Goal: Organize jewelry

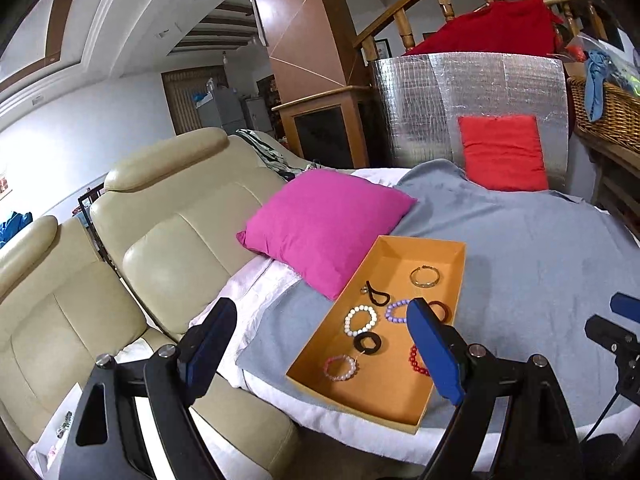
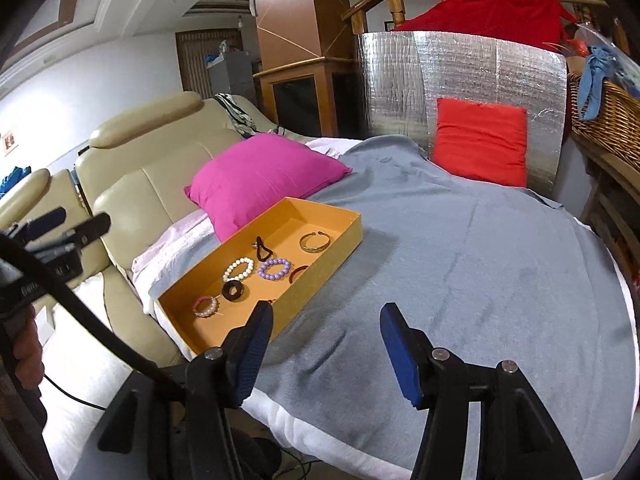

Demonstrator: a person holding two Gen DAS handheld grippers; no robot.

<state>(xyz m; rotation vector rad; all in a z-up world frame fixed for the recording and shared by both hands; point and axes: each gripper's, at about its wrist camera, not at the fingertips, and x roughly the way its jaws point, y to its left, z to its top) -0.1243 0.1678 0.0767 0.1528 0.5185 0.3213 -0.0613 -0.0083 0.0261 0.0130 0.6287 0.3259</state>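
One orange tray (image 1: 448, 245), five bead or metal bracelets, both grippers' fingers (image 2: 252, 340) apart, empty

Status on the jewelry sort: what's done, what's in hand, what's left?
Done: bracelets, including the white bead bracelet and gold bangle, plus hair ties, lie in the orange tray. In hand: nothing; left hand-held gripper and right hand-held gripper are open and empty. Left: no loose jewelry visible on the grey blanket.

Tray (image 1: 424, 404): matt orange cardboard, ahead of the left tongs (image 1: 320, 344). Gold bangle (image 1: 425, 277): shiny metal, far end. Bead bracelets (image 1: 361, 320): glossy. Blanket (image 2: 460, 248): soft grey cloth, matt, beyond the right tongs (image 2: 326, 350). Magenta cushion (image 1: 324, 224): woven cloth. Sofa (image 1: 168, 216): smooth cream leather, faint sheen. Rear panel (image 1: 460, 92): quilted silver foil.
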